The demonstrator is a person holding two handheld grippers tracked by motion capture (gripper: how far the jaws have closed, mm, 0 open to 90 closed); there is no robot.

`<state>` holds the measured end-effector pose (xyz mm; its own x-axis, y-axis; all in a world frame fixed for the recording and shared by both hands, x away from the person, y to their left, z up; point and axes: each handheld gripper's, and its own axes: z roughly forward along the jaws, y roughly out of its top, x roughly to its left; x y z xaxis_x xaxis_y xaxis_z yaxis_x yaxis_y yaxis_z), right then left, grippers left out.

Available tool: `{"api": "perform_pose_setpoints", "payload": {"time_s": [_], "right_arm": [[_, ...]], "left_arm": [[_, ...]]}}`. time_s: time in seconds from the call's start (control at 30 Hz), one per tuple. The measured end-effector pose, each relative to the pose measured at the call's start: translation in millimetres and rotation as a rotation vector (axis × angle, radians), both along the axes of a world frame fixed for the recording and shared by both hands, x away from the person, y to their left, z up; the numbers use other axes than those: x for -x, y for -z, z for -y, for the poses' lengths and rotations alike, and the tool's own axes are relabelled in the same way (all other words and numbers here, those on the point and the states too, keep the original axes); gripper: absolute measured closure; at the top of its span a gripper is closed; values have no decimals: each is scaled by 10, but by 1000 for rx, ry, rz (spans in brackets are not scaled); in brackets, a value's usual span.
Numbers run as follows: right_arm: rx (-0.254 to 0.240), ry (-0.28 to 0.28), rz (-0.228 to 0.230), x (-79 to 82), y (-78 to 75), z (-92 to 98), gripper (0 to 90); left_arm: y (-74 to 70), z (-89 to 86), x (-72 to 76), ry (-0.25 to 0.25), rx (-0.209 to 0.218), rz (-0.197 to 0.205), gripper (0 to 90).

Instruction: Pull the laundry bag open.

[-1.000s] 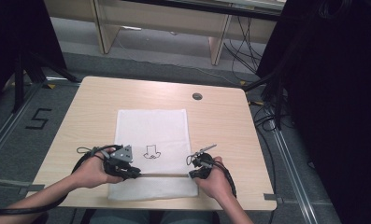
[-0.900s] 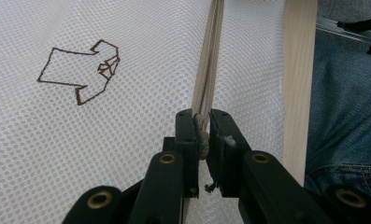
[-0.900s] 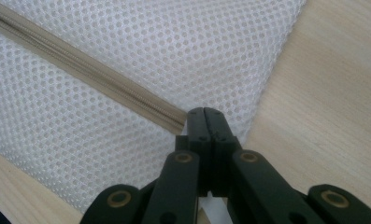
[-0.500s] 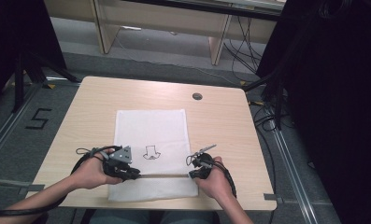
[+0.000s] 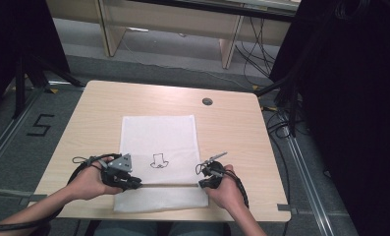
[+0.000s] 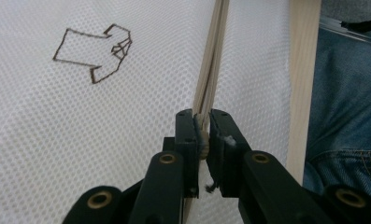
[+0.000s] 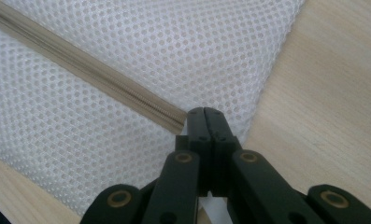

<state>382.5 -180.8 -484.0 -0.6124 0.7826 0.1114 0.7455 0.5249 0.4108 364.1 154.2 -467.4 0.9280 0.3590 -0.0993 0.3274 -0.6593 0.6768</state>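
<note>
Mesh bag, white, lies flat on the bench toward its six o'clock edge, its beige zipper running three to nine o'clock. Left gripper has its jaws clamped on the zipper's end; right gripper, jaws closed tight, pinches the opposite end at the bag's corner.
</note>
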Motion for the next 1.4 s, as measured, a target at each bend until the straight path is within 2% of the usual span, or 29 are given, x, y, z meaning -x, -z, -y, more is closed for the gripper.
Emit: {"api": "perform_pose_setpoints", "payload": {"time_s": [0.1, 0.13, 0.17, 0.2, 0.3, 0.33, 0.37, 0.43, 0.53, 0.63, 0.67, 0.77, 0.8, 0.83, 0.87, 0.9, 0.97, 1.0, 1.03, 1.13, 1.2, 1.27, 1.33, 1.4], "right_arm": [[7, 27, -20, 14, -12, -9, 900], [7, 27, -20, 15, -12, -8, 900], [7, 28, -19, 15, -11, -8, 900], [0, 5, -3, 5, -1, -1, 900], [1, 8, -4, 7, -2, -2, 900], [1, 6, -4, 6, -2, -1, 900], [2, 6, -4, 6, -2, -1, 900], [-1, 2, -1, 2, -2, 2, 900], [-2, 3, -3, 2, -2, 3, 900], [-1, 3, -1, 3, -2, 2, 900], [-1, 3, -1, 3, -2, 2, 900], [-2, -1, 1, 2, 0, 3, 900], [1, 16, -14, 11, -6, -3, 900], [0, 6, -5, 5, -2, 1, 900], [-2, 0, -2, 2, -1, 5, 900], [-2, 0, -2, 2, -1, 5, 900], [-3, -6, 2, -1, 2, 8, 900], [-3, -6, 3, -1, 2, 7, 900], [-3, -7, 2, -1, 1, 8, 900], [2, 12, -11, 9, -5, -2, 900], [0, 5, -5, 5, -1, 2, 900], [0, 6, -5, 5, -1, 2, 900], [1, 4, -3, 6, -1, 1, 900], [-2, -5, 1, 1, 3, 7, 900]], "left_arm": [[6, -31, 4, 2, -10, 1, 819], [16, -26, 11, -7, 13, -13, 819], [11, -30, 15, -7, 10, -7, 819], [4, -38, 10, 3, -4, 4, 819], [3, -43, 23, 1, -3, 9, 819], [9, -44, 32, -8, 8, -4, 819], [5, -65, 27, 1, -10, 6, 819], [13, -98, 29, -9, -10, 3, 819], [36, -143, 39, -31, 20, -20, 819], [41, -175, 44, -21, 2, -8, 819], [48, -178, 50, -30, 23, -19, 819], [50, -200, 51, -30, 18, -12, 819], [49, -213, 46, -20, 0, -3, 818], [60, -210, 61, -47, 25, -26, 818], [55, -225, 50, -37, 12, -13, 819], [62, -234, 59, -53, 17, -22, 819], [60, -266, 60, -43, 0, -9, 819], [70, -283, 72, -57, 1, -21, 819], [71, -315, 71, -55, -11, -16, 819], [88, -382, 93, -68, -11, -22, 819], [98, -423, 111, -81, 0, -26, 819], [108, -459, 127, -85, -10, -22, 819], [132, -475, 138, -89, 12, -27, 818], [155, -477, 145, -111, 6, -31, 818]]}}
